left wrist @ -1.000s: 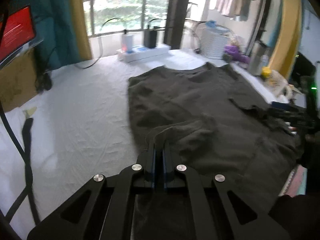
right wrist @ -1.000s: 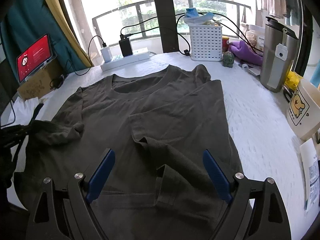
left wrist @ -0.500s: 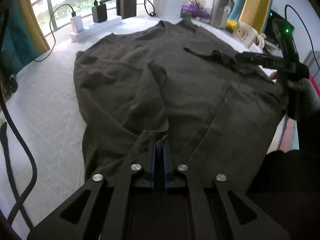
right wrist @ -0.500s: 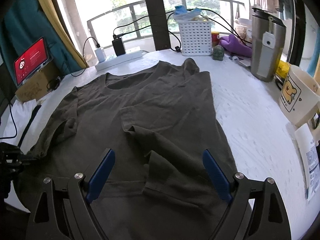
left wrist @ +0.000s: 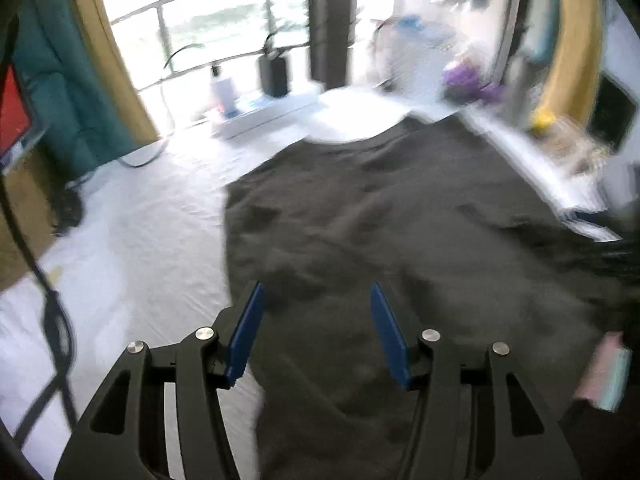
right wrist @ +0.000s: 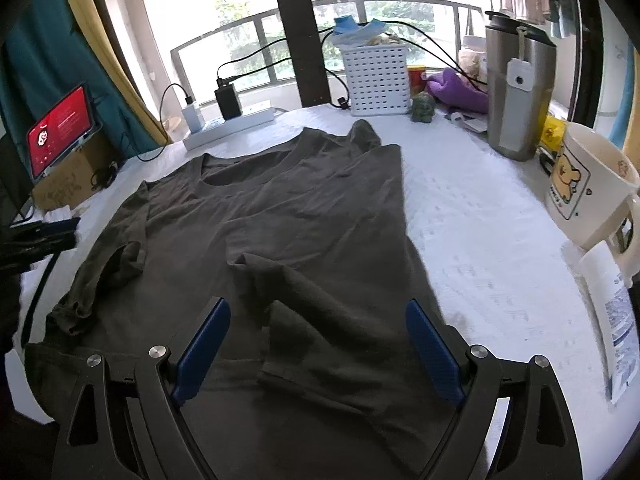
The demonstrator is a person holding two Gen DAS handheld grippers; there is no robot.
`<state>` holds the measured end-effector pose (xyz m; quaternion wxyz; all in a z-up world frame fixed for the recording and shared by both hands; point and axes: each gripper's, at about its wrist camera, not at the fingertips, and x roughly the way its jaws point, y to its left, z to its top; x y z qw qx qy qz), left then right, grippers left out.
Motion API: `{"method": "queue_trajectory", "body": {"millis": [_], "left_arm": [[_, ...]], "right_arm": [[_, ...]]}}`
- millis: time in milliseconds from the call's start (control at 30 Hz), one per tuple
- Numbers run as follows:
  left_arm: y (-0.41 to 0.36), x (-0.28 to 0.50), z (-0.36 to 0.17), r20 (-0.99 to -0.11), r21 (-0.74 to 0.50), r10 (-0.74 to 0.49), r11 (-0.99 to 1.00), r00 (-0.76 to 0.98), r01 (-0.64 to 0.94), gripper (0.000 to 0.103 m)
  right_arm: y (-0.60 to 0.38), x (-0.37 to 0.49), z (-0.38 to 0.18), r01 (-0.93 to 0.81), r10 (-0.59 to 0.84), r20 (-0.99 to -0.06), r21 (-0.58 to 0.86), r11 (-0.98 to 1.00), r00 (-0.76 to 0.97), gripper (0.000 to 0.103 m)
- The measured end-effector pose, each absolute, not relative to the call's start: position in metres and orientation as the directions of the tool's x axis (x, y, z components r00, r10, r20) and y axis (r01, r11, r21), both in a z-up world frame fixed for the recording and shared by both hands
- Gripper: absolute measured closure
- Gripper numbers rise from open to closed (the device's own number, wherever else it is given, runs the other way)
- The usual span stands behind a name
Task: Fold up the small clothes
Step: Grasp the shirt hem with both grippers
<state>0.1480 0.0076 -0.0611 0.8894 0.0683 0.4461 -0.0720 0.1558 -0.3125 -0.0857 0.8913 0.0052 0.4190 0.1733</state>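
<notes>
Left wrist view, blurred: left tongs (left wrist: 316,300) stand apart and empty over the near left edge of the dark T-shirt (left wrist: 400,220), which runs lengthwise away toward the far window on the white desk (left wrist: 132,240).

Right wrist view: right tongs (right wrist: 318,314) are also apart, holding nothing, with the folded-in right sleeve (right wrist: 304,300) directly ahead between them. The left sleeve (right wrist: 108,276) lies crumpled at the shirt's left edge — judged nearer the left tongs.

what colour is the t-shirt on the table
Dark olive-grey, plain, no print; the t-shirt shows best in the right wrist view.
</notes>
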Motion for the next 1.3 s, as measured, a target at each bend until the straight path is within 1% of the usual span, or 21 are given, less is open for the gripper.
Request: {"method": "queue_trajectory", "body": {"millis": [100,200,300,367,433,533,667,733,767,833,900,1100,1200,1300], "left_arm": [[-0.012,0.159,-0.082,-0.815,0.175,0.017,0.96,0.58,0.218,0.048],[-0.028,0.16,-0.094,-0.83,0.206,0.021,0.94,0.557,0.273,0.048],[-0.042,0.155,-0.094,-0.836,0.185,-0.023,0.929,0.548,0.321,0.048],[-0.049,0.15,-0.087,-0.837,0.116,-0.104,0.926,0.538,0.359,0.048],[-0.052,0.145,-0.077,-0.825,0.085,-0.142,0.926,0.546,0.369,0.047],[-0.045,0.133,-0.06,-0.8,0.072,-0.146,0.94,0.582,0.334,0.038],[-0.019,0.119,-0.05,-0.781,0.074,-0.097,0.967,0.617,0.245,0.037],[-0.005,0.108,-0.051,-0.78,0.071,-0.073,0.976,0.621,0.204,0.037],[0.002,0.103,-0.052,-0.781,0.068,-0.064,0.98,0.621,0.186,0.037],[0.018,0.086,-0.057,-0.785,0.043,-0.053,0.989,0.618,0.138,0.037],[0.027,0.073,-0.064,-0.789,0.021,-0.052,0.993,0.612,0.112,0.037],[0.049,0.031,-0.081,-0.808,-0.004,-0.041,0.998,0.588,0.064,0.036],[0.057,0.014,-0.085,-0.814,-0.001,-0.033,0.998,0.58,0.057,0.03],[0.065,0.0,-0.09,-0.823,-0.005,-0.03,0.999,0.568,0.044,0.029]], "right_arm": [[-0.318,0.157,-0.087,-0.289,0.296,-0.748,0.145,0.946,0.594,0.013],[-0.323,0.158,-0.088,-0.277,0.287,-0.749,0.144,0.95,0.596,0.013],[-0.328,0.157,-0.089,-0.269,0.277,-0.75,0.137,0.953,0.6,0.013],[-0.332,0.156,-0.088,-0.263,0.269,-0.75,0.131,0.956,0.604,0.013],[-0.335,0.152,-0.085,-0.264,0.265,-0.748,0.124,0.956,0.609,0.013],[-0.34,0.142,-0.077,-0.276,0.264,-0.735,0.109,0.955,0.624,0.013],[-0.345,0.125,-0.07,-0.283,0.262,-0.724,0.096,0.954,0.638,0.013],[-0.345,0.115,-0.07,-0.295,0.267,-0.728,0.092,0.951,0.632,0.019],[-0.344,0.111,-0.071,-0.302,0.269,-0.734,0.09,0.949,0.624,0.026],[-0.339,0.101,-0.075,-0.32,0.266,-0.749,0.076,0.944,0.607,0.03],[-0.335,0.093,-0.081,-0.339,0.273,-0.764,0.076,0.938,0.585,0.037],[-0.327,0.085,-0.099,-0.353,0.271,-0.791,0.075,0.933,0.549,0.039],[-0.326,0.086,-0.103,-0.341,0.242,-0.795,0.048,0.939,0.557,0.039],[-0.325,0.088,-0.101,-0.34,0.236,-0.796,0.041,0.94,0.557,0.039]]}}
